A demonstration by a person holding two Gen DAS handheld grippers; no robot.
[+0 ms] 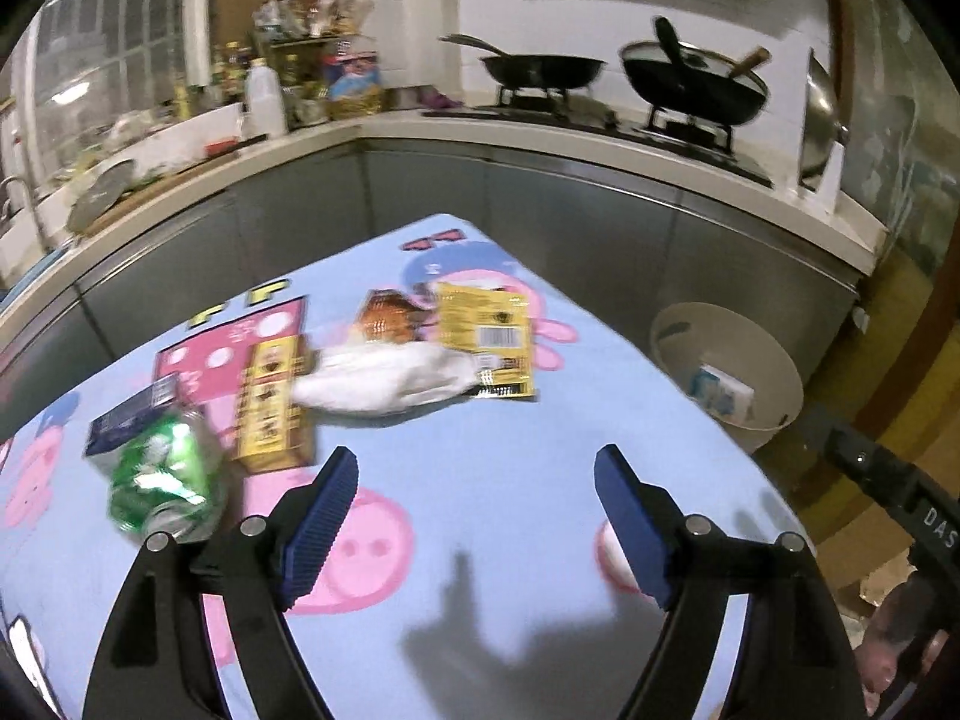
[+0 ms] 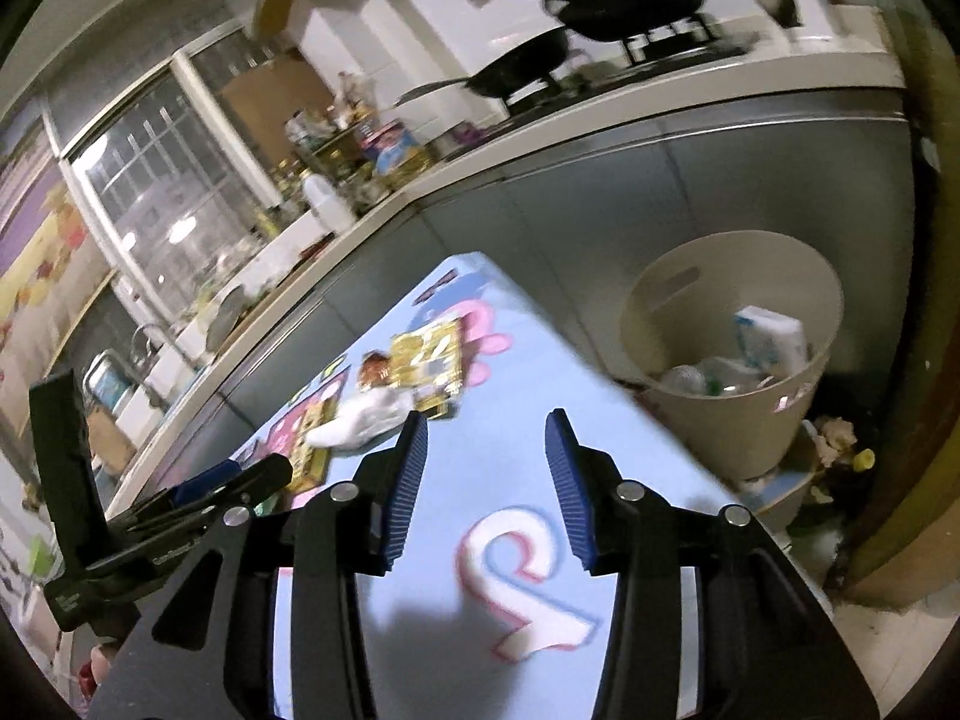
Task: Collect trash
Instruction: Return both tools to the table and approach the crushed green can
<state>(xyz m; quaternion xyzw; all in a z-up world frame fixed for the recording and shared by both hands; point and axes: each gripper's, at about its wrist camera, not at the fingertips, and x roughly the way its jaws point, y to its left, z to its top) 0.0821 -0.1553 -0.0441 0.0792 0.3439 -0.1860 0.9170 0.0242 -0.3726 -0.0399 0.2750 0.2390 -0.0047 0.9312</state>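
Observation:
Trash lies on a table with a light blue cartoon cloth [image 1: 480,480]: a crushed green can [image 1: 165,480], a dark blue box [image 1: 129,414], a yellow carton [image 1: 270,402], a crumpled white tissue [image 1: 384,378], a yellow packet [image 1: 486,339] and an orange wrapper [image 1: 387,318]. My left gripper [image 1: 474,468] is open and empty above the cloth, short of the tissue. My right gripper [image 2: 486,432] is open and empty over the table's right part; the tissue [image 2: 366,414] and yellow packet [image 2: 429,363] lie beyond it. A beige bin [image 2: 732,420] holding trash stands on the floor right of the table.
The bin also shows in the left wrist view [image 1: 729,372]. A kitchen counter [image 1: 540,138] with a stove and two black pans [image 1: 543,69] runs behind the table. Bottles and clutter [image 1: 288,78] crowd the counter's left corner. The left gripper's body [image 2: 150,528] shows at the right wrist view's left.

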